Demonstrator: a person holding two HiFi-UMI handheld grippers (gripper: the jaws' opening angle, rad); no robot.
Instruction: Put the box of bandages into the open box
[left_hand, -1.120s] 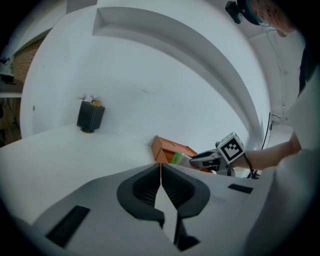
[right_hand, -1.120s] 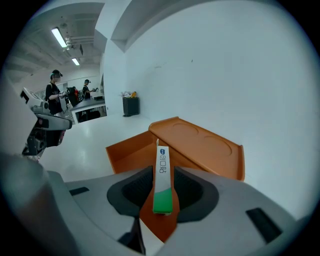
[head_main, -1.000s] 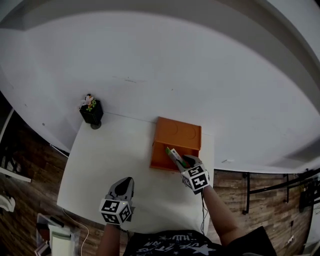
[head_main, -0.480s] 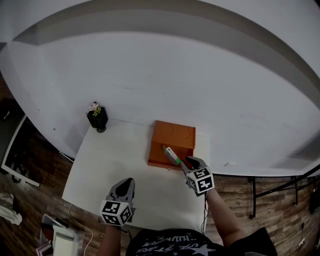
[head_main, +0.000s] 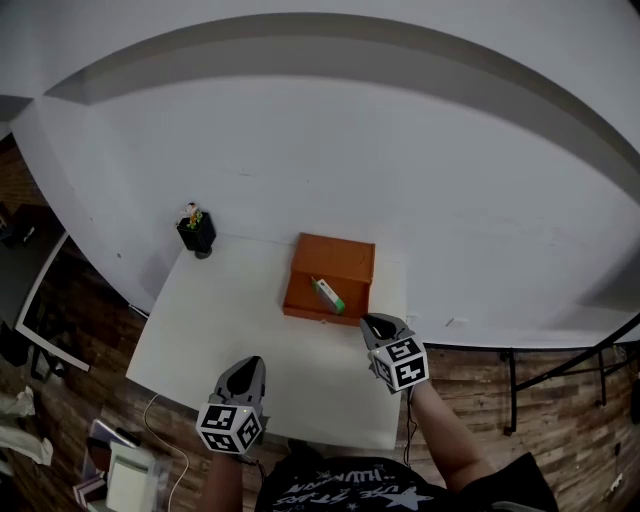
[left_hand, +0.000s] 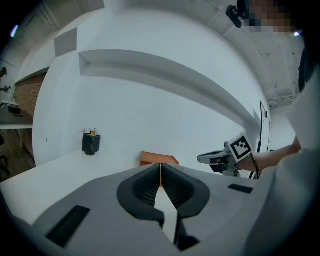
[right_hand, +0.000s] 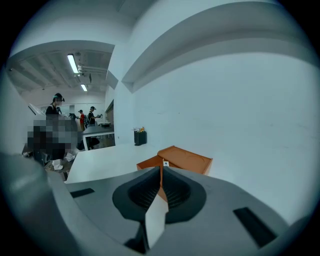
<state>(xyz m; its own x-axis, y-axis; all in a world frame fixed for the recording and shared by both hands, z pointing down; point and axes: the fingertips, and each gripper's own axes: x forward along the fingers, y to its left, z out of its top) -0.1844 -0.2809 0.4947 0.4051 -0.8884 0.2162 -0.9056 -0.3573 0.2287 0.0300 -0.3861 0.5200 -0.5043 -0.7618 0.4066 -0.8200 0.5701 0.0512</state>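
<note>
The orange open box (head_main: 345, 262) sits at the far side of the white table (head_main: 225, 320), against the wall. The box of bandages (head_main: 327, 294), white and green, lies inside it near the front wall. My right gripper (head_main: 374, 324) is shut and empty, just short of the box's front right corner. In the right gripper view its jaws (right_hand: 161, 169) meet, with the orange box (right_hand: 182, 159) straight ahead. My left gripper (head_main: 250, 372) is shut and empty over the near table edge. From the left gripper (left_hand: 160, 166) I see the orange box (left_hand: 157, 159) and the right gripper (left_hand: 204, 159).
A small black pot with a plant (head_main: 196, 231) stands at the table's far left corner, also the pot (left_hand: 91, 143) in the left gripper view. A white wall rises right behind the table. Wooden floor surrounds it. People stand far off (right_hand: 56, 106) by other tables.
The right gripper let go of the box of bandages, which now lies in the orange box, and drew back toward me. The left gripper stayed put.
</note>
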